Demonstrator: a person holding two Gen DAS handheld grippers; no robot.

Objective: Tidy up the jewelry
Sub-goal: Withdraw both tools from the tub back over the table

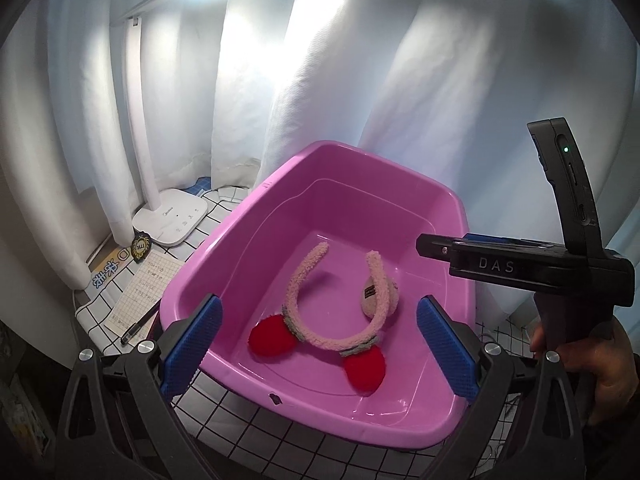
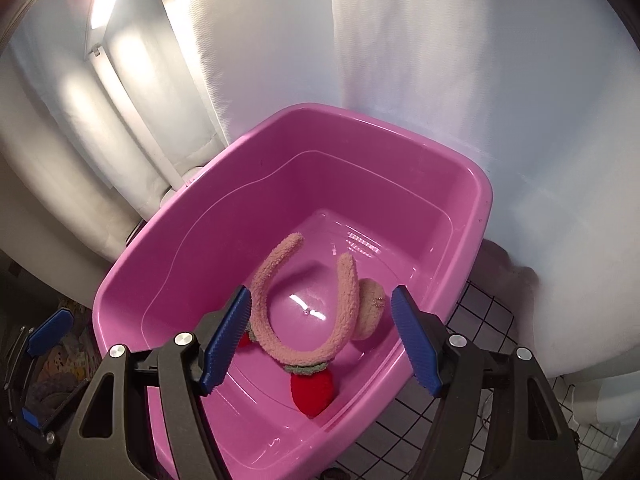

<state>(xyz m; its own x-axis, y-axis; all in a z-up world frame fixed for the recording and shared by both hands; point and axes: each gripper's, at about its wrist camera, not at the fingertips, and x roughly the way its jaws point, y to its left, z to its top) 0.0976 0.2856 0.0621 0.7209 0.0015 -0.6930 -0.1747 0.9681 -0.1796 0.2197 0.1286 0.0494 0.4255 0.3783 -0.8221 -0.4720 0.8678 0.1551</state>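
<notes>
A fuzzy pink headband (image 1: 336,340) with two red plush ears and a cream pom lies on the floor of a pink plastic tub (image 1: 248,216). It also shows in the right wrist view (image 2: 304,356), inside the same tub (image 2: 132,280). My left gripper (image 1: 320,344) is open and empty, hovering above the tub's near rim. My right gripper (image 2: 320,336) is open and empty, above the tub with the headband between its blue pads (image 2: 226,336). The right gripper's body (image 1: 520,268) shows at the right in the left wrist view.
The tub stands on a white cloth with a black grid (image 1: 240,412). A white lamp base (image 1: 172,220), a badge, a notepad (image 1: 140,296) and a pen (image 1: 140,324) lie to the left. White curtains hang close behind.
</notes>
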